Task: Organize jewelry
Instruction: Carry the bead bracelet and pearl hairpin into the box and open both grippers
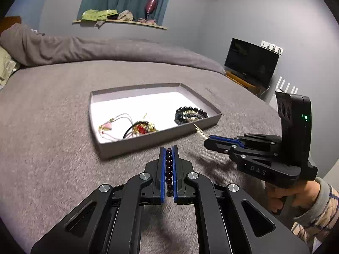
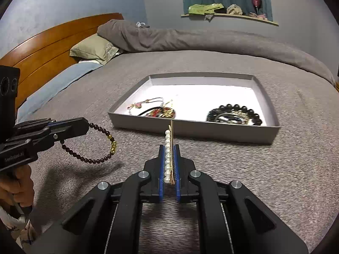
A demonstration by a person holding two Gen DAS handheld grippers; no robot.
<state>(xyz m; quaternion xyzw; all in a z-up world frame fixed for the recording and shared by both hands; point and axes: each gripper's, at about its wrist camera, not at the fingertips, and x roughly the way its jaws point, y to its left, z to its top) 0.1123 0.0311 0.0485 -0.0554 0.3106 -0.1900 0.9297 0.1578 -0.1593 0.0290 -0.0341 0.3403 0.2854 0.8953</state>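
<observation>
Left gripper [image 1: 168,150]: pinching dark beaded bracelet [image 2: 93,146]; right gripper [image 2: 169,148]: pinching pearl hair clip [image 2: 168,148]. Grey tray [image 2: 190,130]: jewelry inside, on bed.

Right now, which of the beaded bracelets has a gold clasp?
The dark red bracelet hanging from the left gripper, outside the tray. The black beaded bracelets in the tray show no gold clasp.

Grey bed [image 2: 275,180] bearing shallow jewelry tray [image 2: 190,130]

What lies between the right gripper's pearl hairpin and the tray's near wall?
Only bare grey blanket separates the pearl hairpin from the tray, shown in the right wrist view.
</observation>
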